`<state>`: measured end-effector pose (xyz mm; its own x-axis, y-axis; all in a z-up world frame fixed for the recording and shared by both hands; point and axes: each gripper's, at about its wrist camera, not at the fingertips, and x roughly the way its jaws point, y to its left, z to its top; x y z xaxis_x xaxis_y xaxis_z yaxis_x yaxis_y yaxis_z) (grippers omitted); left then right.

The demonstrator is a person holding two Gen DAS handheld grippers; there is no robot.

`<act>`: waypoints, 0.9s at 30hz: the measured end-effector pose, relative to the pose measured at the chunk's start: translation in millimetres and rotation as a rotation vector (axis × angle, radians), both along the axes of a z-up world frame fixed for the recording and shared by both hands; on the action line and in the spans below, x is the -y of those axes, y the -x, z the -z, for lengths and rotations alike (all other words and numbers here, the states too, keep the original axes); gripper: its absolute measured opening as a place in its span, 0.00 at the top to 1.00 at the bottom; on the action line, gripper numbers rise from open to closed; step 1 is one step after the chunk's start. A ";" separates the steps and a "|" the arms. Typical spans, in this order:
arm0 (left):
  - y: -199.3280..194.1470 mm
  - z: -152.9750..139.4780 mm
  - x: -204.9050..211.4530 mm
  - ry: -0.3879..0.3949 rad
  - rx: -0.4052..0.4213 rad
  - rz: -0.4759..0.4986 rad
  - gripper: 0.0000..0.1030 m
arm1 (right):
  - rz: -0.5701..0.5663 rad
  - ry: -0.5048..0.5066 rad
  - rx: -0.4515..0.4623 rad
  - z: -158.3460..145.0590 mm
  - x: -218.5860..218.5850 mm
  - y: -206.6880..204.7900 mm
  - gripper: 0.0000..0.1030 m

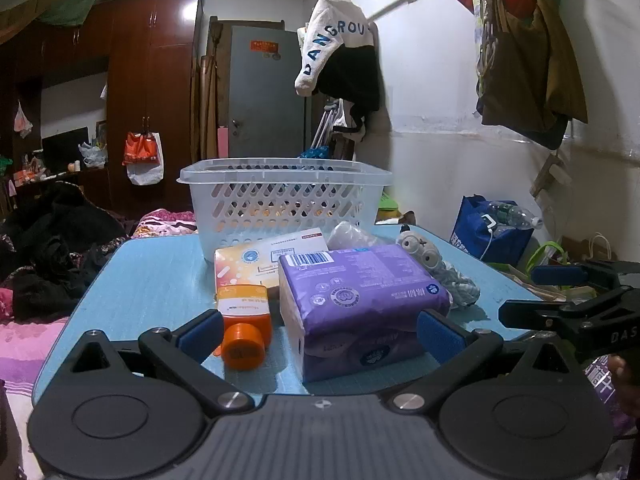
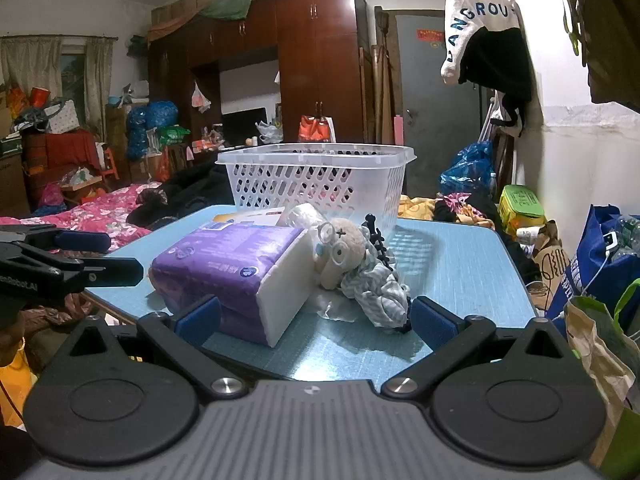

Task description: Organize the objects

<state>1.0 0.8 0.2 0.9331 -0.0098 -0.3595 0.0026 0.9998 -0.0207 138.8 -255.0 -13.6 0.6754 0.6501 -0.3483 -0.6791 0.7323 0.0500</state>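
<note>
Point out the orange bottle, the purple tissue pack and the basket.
orange bottle [image 1: 244, 320]: left wrist view, on its body above the cap.
purple tissue pack [image 1: 356, 284]: left wrist view, top face.
basket [image 2: 316, 184]: right wrist view, front lattice wall.

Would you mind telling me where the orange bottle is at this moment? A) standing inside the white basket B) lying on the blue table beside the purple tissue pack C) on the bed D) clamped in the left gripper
B: in the left wrist view the orange bottle lies on the blue table, cap toward the camera, beside the purple tissue pack, in front of the white basket, with the left gripper open and touching nothing.
</note>
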 end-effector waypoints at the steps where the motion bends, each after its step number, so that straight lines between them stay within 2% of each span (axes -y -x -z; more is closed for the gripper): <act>1: 0.0 0.0 0.1 0.000 0.000 -0.001 0.00 | -0.001 -0.001 0.000 0.2 0.3 0.0 0.00; 27: 0.4 -0.2 -0.4 0.001 -0.002 -0.006 0.00 | -0.008 0.002 -0.007 1.9 -1.2 -0.7 0.00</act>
<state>0.6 1.2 0.4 0.9324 -0.0047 -0.3615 -0.0034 0.9998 -0.0218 139.5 -253.8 -15.5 0.6680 0.6547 -0.3538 -0.6844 0.7271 0.0533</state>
